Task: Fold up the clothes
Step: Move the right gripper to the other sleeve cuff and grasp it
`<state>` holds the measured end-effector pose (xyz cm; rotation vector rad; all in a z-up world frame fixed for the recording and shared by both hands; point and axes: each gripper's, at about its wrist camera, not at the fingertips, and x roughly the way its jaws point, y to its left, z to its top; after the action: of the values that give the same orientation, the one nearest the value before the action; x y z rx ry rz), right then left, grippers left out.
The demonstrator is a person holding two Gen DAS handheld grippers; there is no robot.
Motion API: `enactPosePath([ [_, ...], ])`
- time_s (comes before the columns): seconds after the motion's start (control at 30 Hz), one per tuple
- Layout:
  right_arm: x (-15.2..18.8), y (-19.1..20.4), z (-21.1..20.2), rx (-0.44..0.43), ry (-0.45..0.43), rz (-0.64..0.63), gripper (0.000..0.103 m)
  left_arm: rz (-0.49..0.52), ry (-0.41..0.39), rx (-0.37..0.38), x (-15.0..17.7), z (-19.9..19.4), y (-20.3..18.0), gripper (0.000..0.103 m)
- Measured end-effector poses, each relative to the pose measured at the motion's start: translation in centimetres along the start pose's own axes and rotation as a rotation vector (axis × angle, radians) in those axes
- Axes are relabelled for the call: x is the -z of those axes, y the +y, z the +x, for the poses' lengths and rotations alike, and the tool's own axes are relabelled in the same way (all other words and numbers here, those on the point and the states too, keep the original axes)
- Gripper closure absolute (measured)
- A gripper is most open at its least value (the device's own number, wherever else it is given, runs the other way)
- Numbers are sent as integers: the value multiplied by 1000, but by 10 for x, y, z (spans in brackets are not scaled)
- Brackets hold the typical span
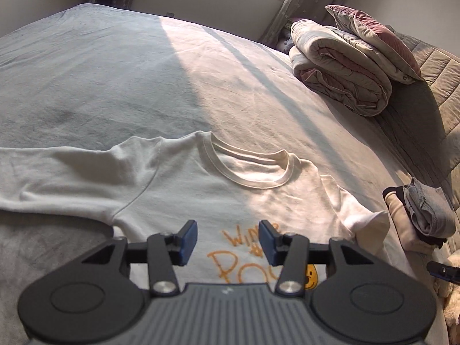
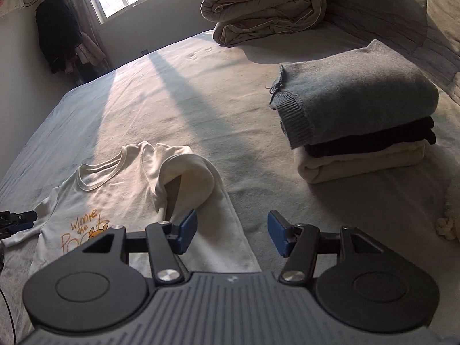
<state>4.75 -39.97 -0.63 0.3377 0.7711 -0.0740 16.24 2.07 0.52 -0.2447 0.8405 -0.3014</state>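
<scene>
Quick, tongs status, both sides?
Left tongs: open, empty, over the white sweatshirt.
Right tongs: open, empty, beside its folded sleeve.

A wide bed (image 2: 201, 92) under a pale grey sheet carries everything here, sun striping across it. Straight ahead of the left gripper (image 1: 228, 243), a cream sweatshirt (image 1: 178, 189) lies front-up on the sheet, one sleeve stretched off to its left. Seen past the right gripper (image 2: 232, 237), the other sleeve (image 2: 187, 178) is flopped back over the shirt. Ahead and right of that gripper sits a folded stack (image 2: 356, 115), grey knit on top. Far beyond it, a rolled duvet (image 2: 264, 8) rests on the bed.
</scene>
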Motion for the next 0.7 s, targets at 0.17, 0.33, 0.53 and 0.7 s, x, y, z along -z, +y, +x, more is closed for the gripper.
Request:
enactPosePath([
  [0.17,22,-27,0,8,74,17,44,43,48,71,21,7,-50,53],
  [0.33,43,-28,14,-2,156,-14,44,91,83,98,38,19,-90,52],
  [0.53,61,0,26,4,219,-226,80,106,99,107,49,33,-118,52],
  [0.7,39,-4,16,79,198,-268,97,104,107,122,53,39,-124,52],
])
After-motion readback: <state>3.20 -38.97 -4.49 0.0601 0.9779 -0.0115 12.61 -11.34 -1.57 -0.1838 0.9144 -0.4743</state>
